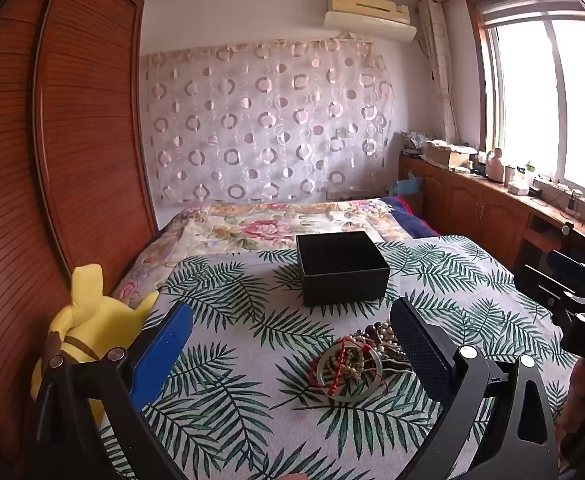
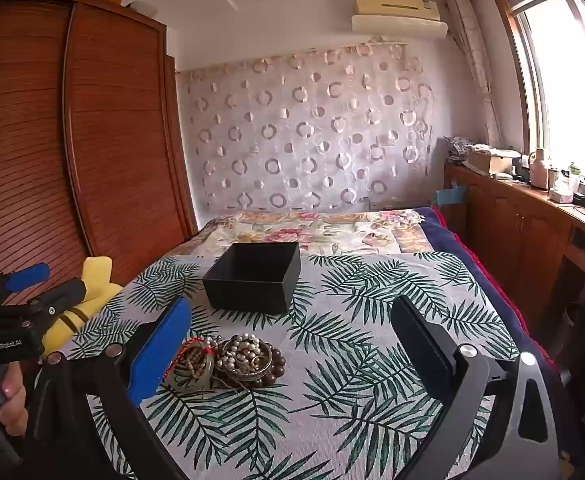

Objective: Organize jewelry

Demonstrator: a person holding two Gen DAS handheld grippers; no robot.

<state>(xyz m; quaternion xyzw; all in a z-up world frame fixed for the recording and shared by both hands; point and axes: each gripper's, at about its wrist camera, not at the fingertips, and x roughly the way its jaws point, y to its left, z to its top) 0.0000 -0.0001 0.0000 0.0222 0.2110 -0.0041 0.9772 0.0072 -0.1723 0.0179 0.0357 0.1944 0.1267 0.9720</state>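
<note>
Open black square cardboard boxes (image 1: 342,268): one, on the leaf-printed cloth (image 1: 228,392).
Leaf-printed cloths over the bed: one.
Tangled heaps of jewelry (image 2: 228,358): one; the single strands in it could not be counted.
Pale green bangles (image 1: 348,374) in that heap: one was plain to see.
Red cords (image 1: 342,354): at least one, across the bangle.
Strands of dark brown wooden beads (image 2: 278,364): at least one.
Yellow plush toys (image 1: 88,324): one, at the bed's edge.
Black two-finger grippers: two, the left gripper (image 1: 292,340) and the right gripper (image 2: 292,340).
Wall air conditioners (image 1: 368,14): one.
</note>
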